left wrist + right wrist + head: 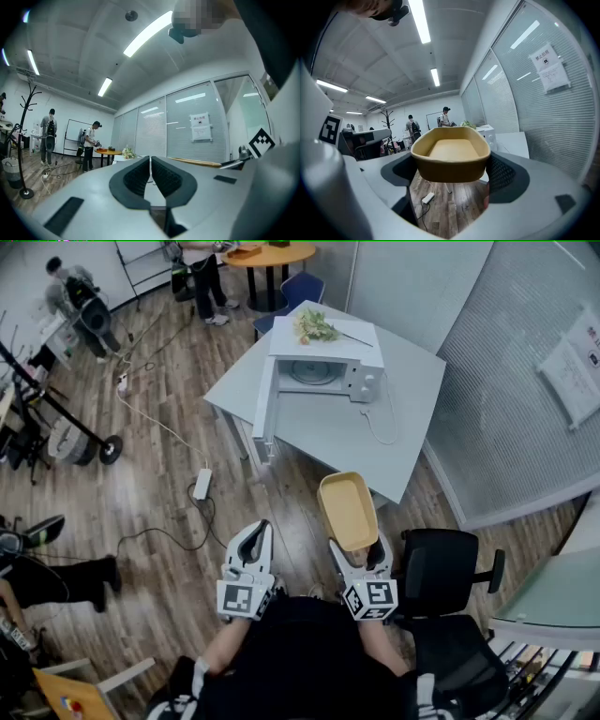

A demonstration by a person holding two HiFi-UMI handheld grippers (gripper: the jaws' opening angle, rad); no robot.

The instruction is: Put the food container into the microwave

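A yellow oval food container (347,511) is held out in front of me, gripped at its near end by my right gripper (357,557). In the right gripper view the container (451,158) sits level between the jaws and looks empty. The white microwave (323,367) stands on a pale table (412,399) ahead, its door (265,405) swung open to the left. My left gripper (249,549) hangs beside the right one over the wooden floor; in the left gripper view its pads (140,176) meet with nothing between them.
Flowers (314,327) lie on top of the microwave. A black office chair (450,573) stands at my right. A power strip (202,484) and cables lie on the floor. People stand far off by a round orange table (270,253). Glass partition walls run along the right.
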